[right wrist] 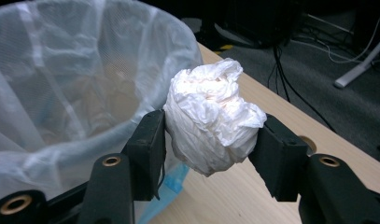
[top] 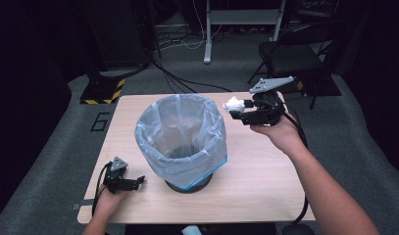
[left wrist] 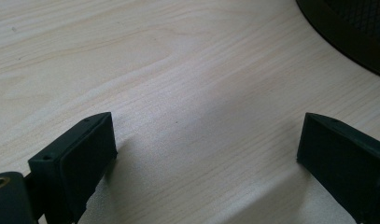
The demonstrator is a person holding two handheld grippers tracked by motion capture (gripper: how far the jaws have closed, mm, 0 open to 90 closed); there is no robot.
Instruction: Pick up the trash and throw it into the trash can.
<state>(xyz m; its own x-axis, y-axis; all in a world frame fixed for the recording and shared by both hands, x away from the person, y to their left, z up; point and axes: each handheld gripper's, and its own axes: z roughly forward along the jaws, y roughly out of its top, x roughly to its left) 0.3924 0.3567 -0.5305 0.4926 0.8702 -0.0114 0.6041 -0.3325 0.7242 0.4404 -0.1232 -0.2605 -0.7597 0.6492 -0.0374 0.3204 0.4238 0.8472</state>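
No brand, label or legible writing on the things in hand; the one mark that reads is a figure like a "6" (top: 100,121) on the grey floor beyond the counter's far left corner, well away from both tongs. Right tongs (top: 237,111) held up off the counter (top: 265,171), jaws clamped from both sides on a crumpled white paper wad (right wrist: 211,123); the wad bulges above and below the pads. Just ahead of these tongs stands the bin with a clear bag liner (top: 181,142); the liner's rim sits near the wad, not touching it, bin mouth wide open. Bare wood under and behind the right tongs out to the counter's right edge. Left tongs (top: 138,182) low over the counter near its front left corner, jaws spread wide with nothing between them, plain wood in the gap. The bin's dark base (left wrist: 346,32) lies ahead of them and to one side, apart. Counter's front edge close behind the left hand (top: 110,199).
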